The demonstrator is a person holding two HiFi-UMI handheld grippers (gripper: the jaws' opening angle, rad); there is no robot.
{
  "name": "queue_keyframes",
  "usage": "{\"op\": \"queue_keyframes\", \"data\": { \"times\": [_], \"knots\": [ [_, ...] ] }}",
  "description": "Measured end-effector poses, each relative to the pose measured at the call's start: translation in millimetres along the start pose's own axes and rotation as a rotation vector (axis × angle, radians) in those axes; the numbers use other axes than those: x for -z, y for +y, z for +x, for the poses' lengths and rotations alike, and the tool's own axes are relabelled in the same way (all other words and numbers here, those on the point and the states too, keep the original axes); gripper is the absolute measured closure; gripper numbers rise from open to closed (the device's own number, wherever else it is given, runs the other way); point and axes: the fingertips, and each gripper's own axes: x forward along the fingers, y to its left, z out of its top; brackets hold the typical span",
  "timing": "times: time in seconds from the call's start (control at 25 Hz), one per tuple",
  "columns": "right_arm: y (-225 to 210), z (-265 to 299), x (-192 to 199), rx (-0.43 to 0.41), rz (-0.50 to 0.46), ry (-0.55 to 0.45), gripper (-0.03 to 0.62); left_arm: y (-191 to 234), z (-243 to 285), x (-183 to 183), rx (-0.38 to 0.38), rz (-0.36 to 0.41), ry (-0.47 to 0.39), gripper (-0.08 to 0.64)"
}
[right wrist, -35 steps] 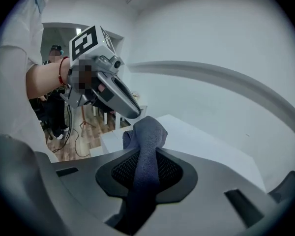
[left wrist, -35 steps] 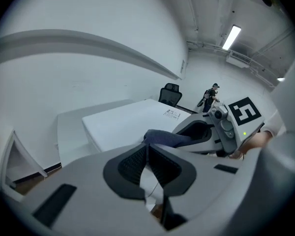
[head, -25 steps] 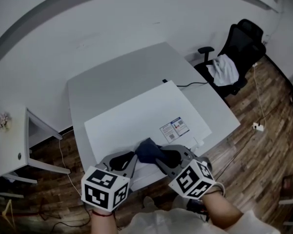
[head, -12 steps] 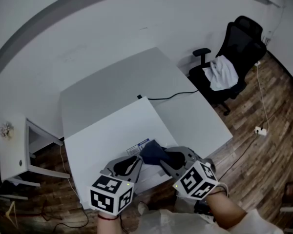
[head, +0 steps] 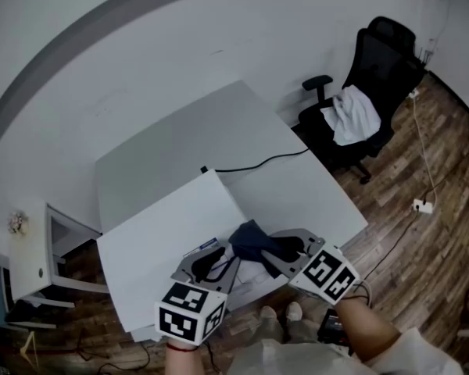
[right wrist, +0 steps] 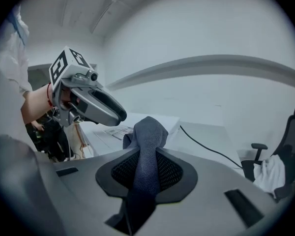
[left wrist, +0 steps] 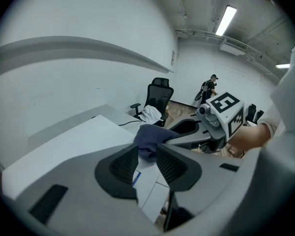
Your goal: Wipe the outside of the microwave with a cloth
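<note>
The white microwave (head: 160,233) stands on a grey table (head: 164,151), and I see its flat top from above. A dark blue cloth (head: 252,241) lies bunched near the top's front right corner. My right gripper (head: 275,250) is shut on the cloth (right wrist: 148,132), which runs up between its pads (right wrist: 169,171). My left gripper (head: 221,260) sits just left of it, jaws opening. In the left gripper view the cloth (left wrist: 150,137) lies at the tips of the left gripper (left wrist: 146,154), with a gap between the pads and nothing pressed.
A black cable (head: 258,162) runs over the table behind the microwave. A black office chair (head: 375,76) with a white garment on it stands at the right on the wood floor. A small white side table (head: 35,248) is at the left. A person (left wrist: 209,87) stands far off.
Both grippers have slid right across the microwave's top with the cloth, past the sticker. The left jaws have parted from the cloth; the right stays clamped on it.
</note>
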Motion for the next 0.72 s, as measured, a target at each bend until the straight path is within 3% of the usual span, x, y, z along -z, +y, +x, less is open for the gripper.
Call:
{"op": "queue_keyframes", "data": {
  "times": [0.12, 0.24, 0.44, 0.56, 0.64, 0.68, 0.72],
  "knots": [
    [-8.9, 3.0, 1.2, -0.11, 0.03, -0.067, 0.5, 6.2, 6.5, -15.4, 0.04, 0.117, -0.008, 0.419],
    [-6.5, 4.9, 2.4, -0.253, 0.035, -0.125, 0.5, 7.3, 11.2, -28.1, 0.144, 0.273, -0.005, 0.371],
    [-2.9, 10.3, -1.5, -0.412, -0.099, -0.096, 0.5, -6.1, 26.0, -31.3, 0.338, 0.531, 0.095, 0.35],
    [-0.2, 15.9, -4.8, -0.489, -0.189, -0.049, 0.499, -11.1, 41.7, -17.2, 0.401, 0.601, 0.215, 0.348],
    [-2.4, 20.2, -8.0, -0.539, -0.235, -0.022, 0.499, -6.0, 53.9, -7.3, 0.393, 0.631, 0.299, 0.35],
    [-5.1, 23.2, -9.8, -0.556, -0.258, -0.008, 0.497, -1.7, 59.3, -4.6, 0.376, 0.638, 0.336, 0.371],
    [-7.7, 26.6, -11.2, -0.57, -0.276, 0.006, 0.497, 1.8, 63.2, -3.0, 0.361, 0.632, 0.37, 0.437]
  ]
}}
